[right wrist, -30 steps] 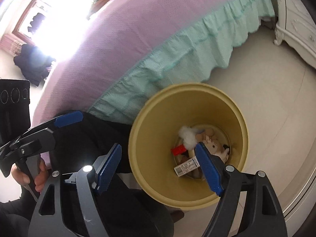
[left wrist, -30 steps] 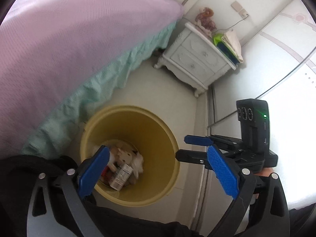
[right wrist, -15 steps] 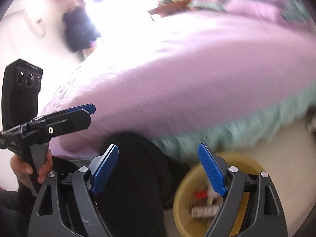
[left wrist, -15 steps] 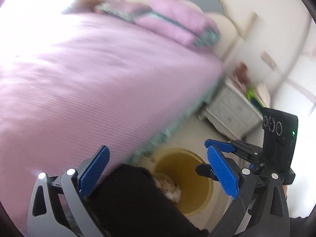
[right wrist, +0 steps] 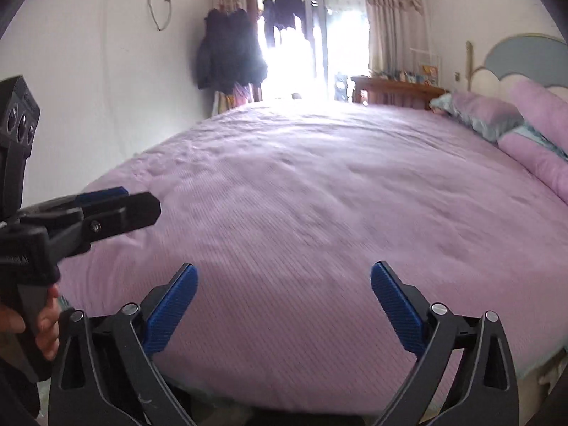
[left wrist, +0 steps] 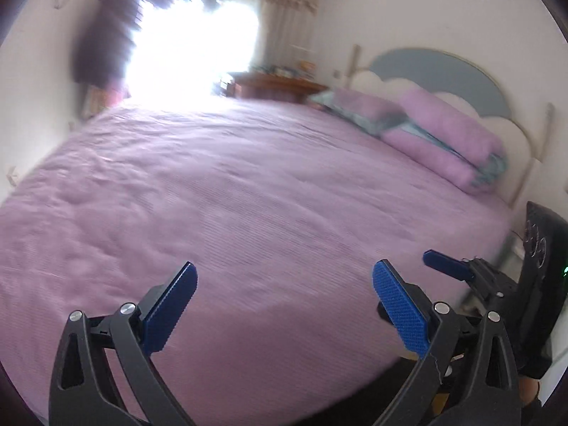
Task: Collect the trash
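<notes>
My left gripper (left wrist: 284, 284) is open and empty, held over the near edge of a bed with a lilac cover (left wrist: 248, 195). My right gripper (right wrist: 284, 284) is open and empty too, over the same bed cover (right wrist: 319, 195). The right gripper also shows at the right edge of the left wrist view (left wrist: 458, 269), and the left gripper at the left edge of the right wrist view (right wrist: 103, 209). No trash and no bin show in either view. The bed cover looks bare.
Lilac pillows (left wrist: 443, 142) lie against a blue and cream headboard (left wrist: 436, 71) at the right. A wooden desk (right wrist: 394, 88) stands behind the bed. Dark coats (right wrist: 227, 60) hang beside a bright balcony door (right wrist: 301, 42).
Both grippers have tilted up from the yellow bin on the floor to look across the bed. The bin with its trash has dropped out of view. Both stay open.
</notes>
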`<act>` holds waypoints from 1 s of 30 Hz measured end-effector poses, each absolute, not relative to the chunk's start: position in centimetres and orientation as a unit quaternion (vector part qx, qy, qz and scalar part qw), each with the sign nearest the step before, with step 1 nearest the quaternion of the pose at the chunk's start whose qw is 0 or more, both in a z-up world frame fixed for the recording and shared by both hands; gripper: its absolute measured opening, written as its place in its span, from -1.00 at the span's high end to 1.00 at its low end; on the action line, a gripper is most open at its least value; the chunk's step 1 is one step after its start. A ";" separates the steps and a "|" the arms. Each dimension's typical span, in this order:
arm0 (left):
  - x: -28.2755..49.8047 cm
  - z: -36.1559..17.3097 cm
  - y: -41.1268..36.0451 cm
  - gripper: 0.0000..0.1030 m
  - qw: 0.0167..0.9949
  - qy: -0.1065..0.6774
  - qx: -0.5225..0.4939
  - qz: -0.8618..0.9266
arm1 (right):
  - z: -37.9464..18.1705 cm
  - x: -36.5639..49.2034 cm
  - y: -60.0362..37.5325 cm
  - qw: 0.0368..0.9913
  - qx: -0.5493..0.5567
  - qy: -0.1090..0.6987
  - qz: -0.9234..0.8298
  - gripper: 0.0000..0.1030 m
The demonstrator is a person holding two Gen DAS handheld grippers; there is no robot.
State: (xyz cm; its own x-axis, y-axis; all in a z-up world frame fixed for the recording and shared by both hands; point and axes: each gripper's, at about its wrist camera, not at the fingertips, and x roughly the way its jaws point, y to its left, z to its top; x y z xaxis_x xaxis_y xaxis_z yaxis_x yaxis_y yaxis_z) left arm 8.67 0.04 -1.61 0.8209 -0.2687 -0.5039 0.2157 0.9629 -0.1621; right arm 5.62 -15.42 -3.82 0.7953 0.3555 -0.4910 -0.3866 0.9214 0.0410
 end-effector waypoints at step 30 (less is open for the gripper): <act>15.0 2.0 7.1 -0.92 0.974 0.217 -0.052 0.033 | -0.1 13.6 -12.3 0.963 -0.004 0.214 0.165 -0.84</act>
